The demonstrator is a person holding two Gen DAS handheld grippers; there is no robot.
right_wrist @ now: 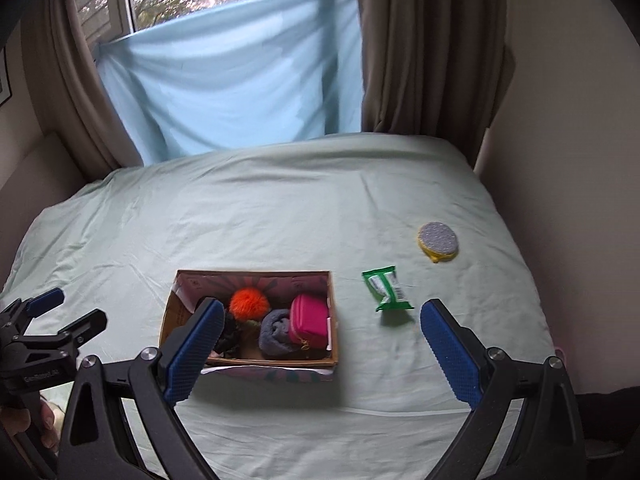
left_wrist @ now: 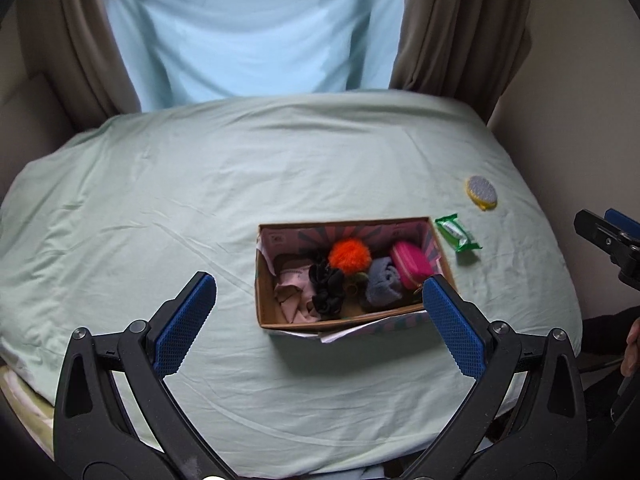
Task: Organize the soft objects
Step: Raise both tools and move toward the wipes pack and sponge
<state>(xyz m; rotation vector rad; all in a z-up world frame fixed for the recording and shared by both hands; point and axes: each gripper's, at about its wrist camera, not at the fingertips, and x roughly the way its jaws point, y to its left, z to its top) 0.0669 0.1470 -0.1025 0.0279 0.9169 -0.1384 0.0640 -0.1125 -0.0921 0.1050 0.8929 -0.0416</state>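
Still risky | green packet (right_wrist: 387,289) is slick and may squirt from the pads, round sponge (right_wrist: 438,241) could crush off-centre, and box (right_wrist: 248,275) may slide on bed sheet (right_wrist: 240,208) | right gripper (right_wrist: 322,326) spread wide, empty, near the packet | left gripper (left_wrist: 320,296) wide, empty, over the box | both items lie right of the box.

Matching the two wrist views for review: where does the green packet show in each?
Left wrist: green packet lies right of centre, on the sheet just off the cardboard box's far right corner.
Right wrist: green packet lies right of centre, apart from the box.
Shared landmark: round sponge beyond it.
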